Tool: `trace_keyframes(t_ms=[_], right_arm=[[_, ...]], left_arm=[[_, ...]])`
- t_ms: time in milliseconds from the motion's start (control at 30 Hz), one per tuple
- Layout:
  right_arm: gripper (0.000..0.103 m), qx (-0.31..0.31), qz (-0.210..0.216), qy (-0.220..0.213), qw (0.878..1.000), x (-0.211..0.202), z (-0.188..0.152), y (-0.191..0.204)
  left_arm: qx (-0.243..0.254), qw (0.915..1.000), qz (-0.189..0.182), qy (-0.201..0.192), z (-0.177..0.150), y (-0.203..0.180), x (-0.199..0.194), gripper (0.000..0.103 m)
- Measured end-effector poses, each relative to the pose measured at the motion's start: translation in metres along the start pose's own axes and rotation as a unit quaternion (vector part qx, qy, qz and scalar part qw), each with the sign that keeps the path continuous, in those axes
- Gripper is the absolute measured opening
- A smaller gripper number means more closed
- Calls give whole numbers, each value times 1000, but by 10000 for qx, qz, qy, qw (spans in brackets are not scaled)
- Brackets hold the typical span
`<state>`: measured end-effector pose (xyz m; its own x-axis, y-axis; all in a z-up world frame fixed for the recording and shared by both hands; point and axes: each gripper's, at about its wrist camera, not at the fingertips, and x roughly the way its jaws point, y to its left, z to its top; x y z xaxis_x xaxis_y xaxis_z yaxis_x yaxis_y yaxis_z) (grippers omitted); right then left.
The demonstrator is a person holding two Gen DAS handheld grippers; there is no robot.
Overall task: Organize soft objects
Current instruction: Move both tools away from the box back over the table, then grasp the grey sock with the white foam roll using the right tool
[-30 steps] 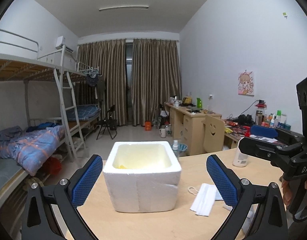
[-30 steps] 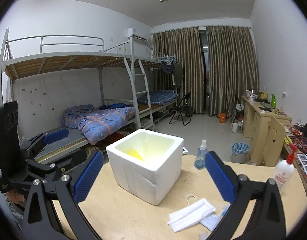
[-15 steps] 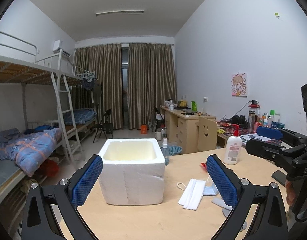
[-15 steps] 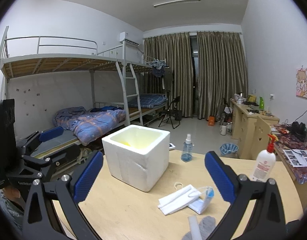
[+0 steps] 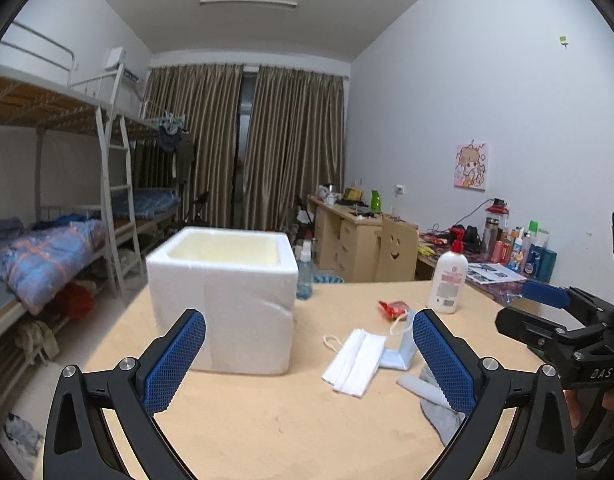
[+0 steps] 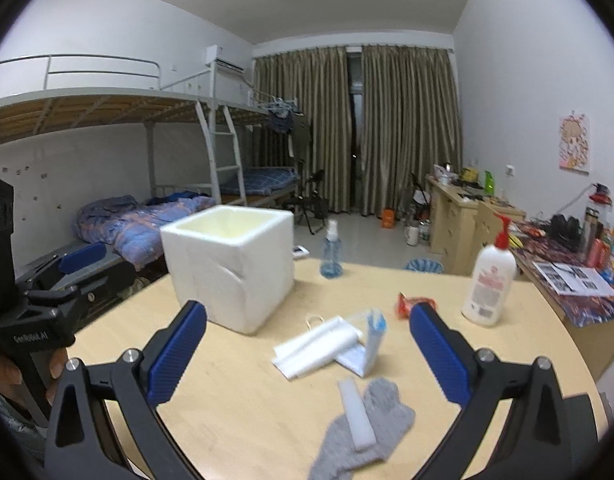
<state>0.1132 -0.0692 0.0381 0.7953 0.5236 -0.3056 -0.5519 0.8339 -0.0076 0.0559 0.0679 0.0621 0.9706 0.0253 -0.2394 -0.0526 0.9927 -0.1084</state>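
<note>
white masks [image 6: 317, 345]: folded stack flat on the table [image 6: 243, 408], near-right of the foam box
blue mask [image 6: 373, 338]: touching the white stack's right side, one flap standing up
grey cloth [image 6: 377, 424]: nearest item, crumpled, white foam strip [image 6: 357, 414] lying across it
foam box [image 6: 229, 262]: white, open top, upright, left of the masks
left claw [image 5: 309, 360]: wide open, empty, above the near table edge facing the box
right claw [image 6: 307, 356]: wide open, empty, above the masks and cloth
red wrapper [image 6: 413, 303]: behind the masks
lotion bottle [image 6: 489, 282]: upright, far right
spray bottle [image 6: 331, 250]: upright at the far edge
</note>
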Motion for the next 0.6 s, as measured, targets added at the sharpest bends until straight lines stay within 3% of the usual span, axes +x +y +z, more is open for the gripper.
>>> trace_keyframes(t_ms=[100, 400, 600], right_arm=[[103, 86, -81, 81, 9999, 1, -11, -8], [103, 47, -410, 383, 9984, 3, -39, -18], [103, 28, -429, 465, 9980, 5, -53, -23]], left_arm=[[-74, 9999, 19, 83, -12, -1, 8, 103], [-47, 9985, -498, 237, -40, -19, 24, 103], [-2, 9948, -838, 580, -57, -31, 40, 103]])
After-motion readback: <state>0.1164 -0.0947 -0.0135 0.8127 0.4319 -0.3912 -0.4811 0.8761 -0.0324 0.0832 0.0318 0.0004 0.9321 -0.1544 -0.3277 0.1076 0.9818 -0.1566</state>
